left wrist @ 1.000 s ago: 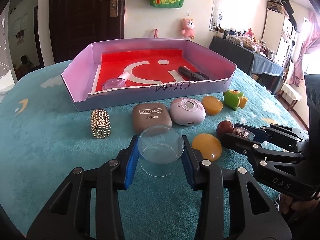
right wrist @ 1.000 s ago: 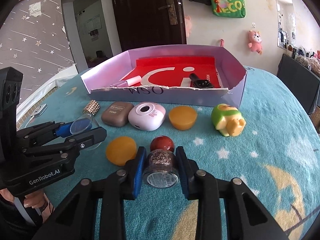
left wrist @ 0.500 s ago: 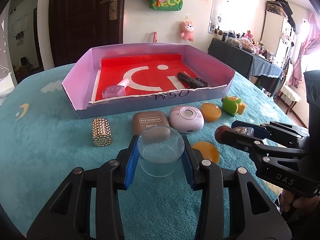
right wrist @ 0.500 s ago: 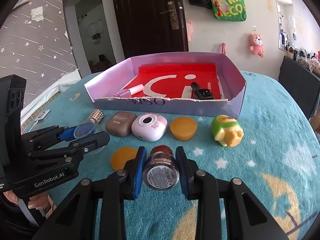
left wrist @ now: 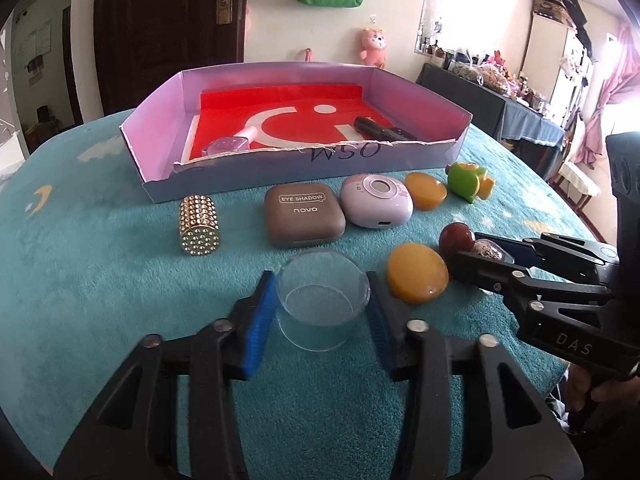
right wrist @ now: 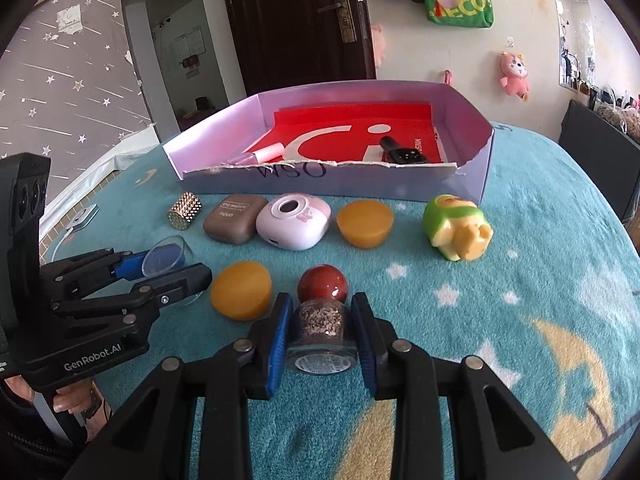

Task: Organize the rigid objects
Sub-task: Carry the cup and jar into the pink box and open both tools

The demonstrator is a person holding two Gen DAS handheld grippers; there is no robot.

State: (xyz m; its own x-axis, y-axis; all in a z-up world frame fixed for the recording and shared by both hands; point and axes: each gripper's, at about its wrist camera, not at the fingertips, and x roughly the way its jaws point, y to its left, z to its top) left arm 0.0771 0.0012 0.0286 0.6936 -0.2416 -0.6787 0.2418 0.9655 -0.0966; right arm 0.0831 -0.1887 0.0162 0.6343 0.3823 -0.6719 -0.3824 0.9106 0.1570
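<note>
Clear glass cup (left wrist: 323,304) sits on the teal blanket (left wrist: 100,280), between the blue pads of the left gripper (left wrist: 322,308). Jaws are opening; a thin gap shows at each pad, so nothing presses on the cup.

Right gripper (right wrist: 322,334): pads clamped on a small glitter-filled jar (right wrist: 322,330), labelled base toward the camera. Whether the jar rests on the blanket or hangs just above it, cannot tell.

Just beyond the jar: dark red ball (right wrist: 323,284). To its left, a yellow-orange disc (right wrist: 241,290).

Farther row, left to right: gold studded cylinder (right wrist: 184,211), brown eye-shadow case (right wrist: 235,218), pale pink round device (right wrist: 293,221), second orange disc (right wrist: 365,223), green and yellow toy (right wrist: 458,226).

Behind the row: purple cardboard tray (right wrist: 332,188), red liner. In it, a pink-capped clear bottle (left wrist: 230,145) at left and a black smartwatch (right wrist: 404,156) at right, well apart.
</note>
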